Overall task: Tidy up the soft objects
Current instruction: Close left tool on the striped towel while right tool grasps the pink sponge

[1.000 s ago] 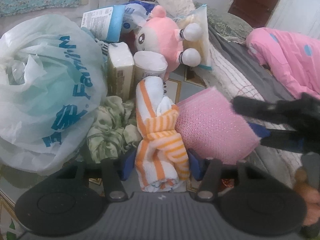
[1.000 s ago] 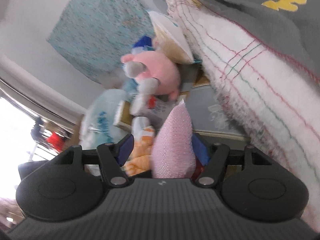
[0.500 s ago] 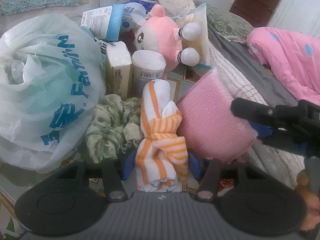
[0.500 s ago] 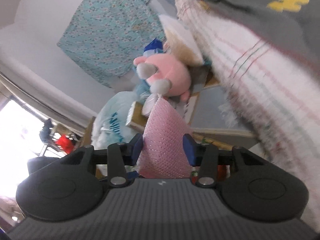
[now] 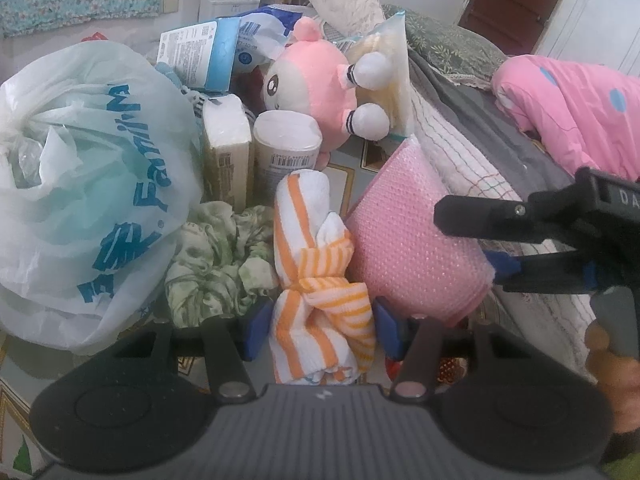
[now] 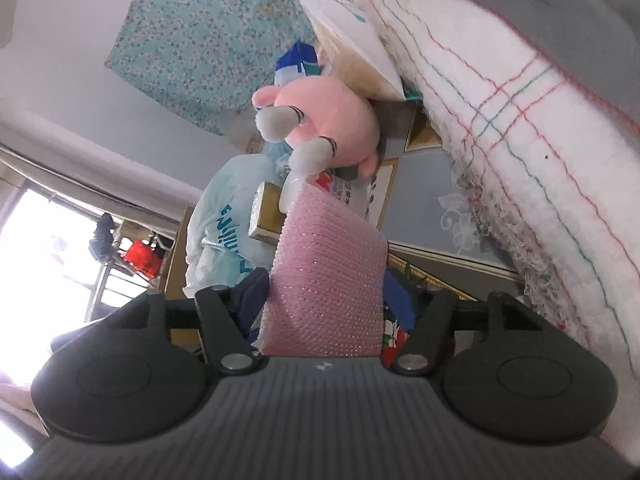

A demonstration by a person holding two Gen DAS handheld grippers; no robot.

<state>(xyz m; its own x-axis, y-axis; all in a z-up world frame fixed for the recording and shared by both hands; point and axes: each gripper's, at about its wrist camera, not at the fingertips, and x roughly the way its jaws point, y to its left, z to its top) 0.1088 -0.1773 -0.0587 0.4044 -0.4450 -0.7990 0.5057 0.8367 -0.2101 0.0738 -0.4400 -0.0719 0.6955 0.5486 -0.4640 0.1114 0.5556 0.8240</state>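
Gripping the striped towel [image 5: 320,300], left tongs [image 5: 316,330] sit w/ green cloth [image 5: 216,256] just left of it; pink bubble wrap [image 5: 412,248] touches towel's right side, btwn right tongs [image 6: 324,300], jaws opening.

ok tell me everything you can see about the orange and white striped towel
The striped towel is soft white cloth with orange stripes, rolled into a bundle with a strip of the same cloth knotted around its middle. It stands roughly upright between the fingers of the left gripper, which press its lower half. The green crumpled cloth touches it on one side and the pink bubble wrap roll on the other. Its upper end is close to a white canister; contact there is unclear.
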